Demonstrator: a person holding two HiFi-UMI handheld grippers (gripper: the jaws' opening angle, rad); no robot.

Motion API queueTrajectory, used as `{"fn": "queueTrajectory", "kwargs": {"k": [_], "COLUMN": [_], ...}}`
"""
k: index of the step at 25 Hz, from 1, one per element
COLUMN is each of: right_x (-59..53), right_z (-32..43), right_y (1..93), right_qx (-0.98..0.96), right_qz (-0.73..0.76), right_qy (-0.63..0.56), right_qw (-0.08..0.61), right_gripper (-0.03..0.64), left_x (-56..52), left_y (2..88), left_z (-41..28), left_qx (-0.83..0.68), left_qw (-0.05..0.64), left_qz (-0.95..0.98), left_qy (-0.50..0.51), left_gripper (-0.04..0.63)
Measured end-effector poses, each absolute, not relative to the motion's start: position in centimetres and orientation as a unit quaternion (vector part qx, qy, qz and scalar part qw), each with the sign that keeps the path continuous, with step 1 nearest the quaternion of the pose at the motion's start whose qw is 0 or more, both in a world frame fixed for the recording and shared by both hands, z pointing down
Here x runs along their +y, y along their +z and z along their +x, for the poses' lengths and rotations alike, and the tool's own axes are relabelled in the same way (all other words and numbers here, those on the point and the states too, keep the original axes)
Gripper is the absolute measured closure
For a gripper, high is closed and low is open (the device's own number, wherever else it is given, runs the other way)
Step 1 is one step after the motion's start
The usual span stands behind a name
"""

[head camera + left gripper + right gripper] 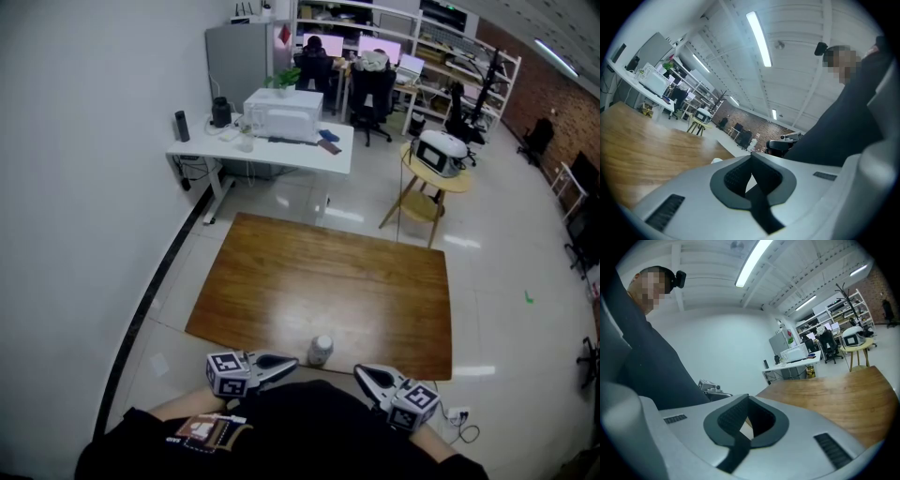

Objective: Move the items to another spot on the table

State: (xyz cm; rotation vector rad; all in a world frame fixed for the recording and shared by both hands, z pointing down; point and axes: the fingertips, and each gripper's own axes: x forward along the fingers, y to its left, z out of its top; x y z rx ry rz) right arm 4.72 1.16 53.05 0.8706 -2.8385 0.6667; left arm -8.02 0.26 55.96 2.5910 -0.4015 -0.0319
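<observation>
Fingers of the left gripper are pressed together with nothing between them. The fingers of the right gripper are likewise closed on nothing, and only a sliver of light is seen where the dark pads meet.

Both grippers are held low, just off the near edge of the counter and close against the person's body. Their tips are turned inward toward each other and not out over the wood. This reads as a resting pose: nothing is being carried, so the hands are drawn back where the arms are least strained and the counter is left free.

A small jar with a pale cap is seen standing upright right at the near edge of the counter, about midway along that edge. It lies roughly between the two sets of tips and is touched by neither. No other item can be made out on the counter; the rest of its top is bare and glossy.

The jar's place so near the edge can be judged two ways. It may be where the jar waits to be picked up, or where it has been set down after a move. Both are matched by closed, empty fingers drawn back from the counter, and the pictures do not settle which.
</observation>
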Motion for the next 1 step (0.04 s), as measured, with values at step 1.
{"fn": "queueTrajectory", "kwargs": {"k": [1], "right_x": [1.18], "right_z": [4.71], "right_y": [53.08], "right_qx": [-0.932], "right_qz": [0.286], "right_qy": [0.219], "right_qw": [0.049], "right_gripper": [0.63], "left_x": [0.27], "left_y": [56.02], "left_z": [-8.02], "left_qx": [-0.148], "left_qw": [0.258], "left_qz": [0.955], "left_qy": [-0.012], "left_gripper": [0.603]}}
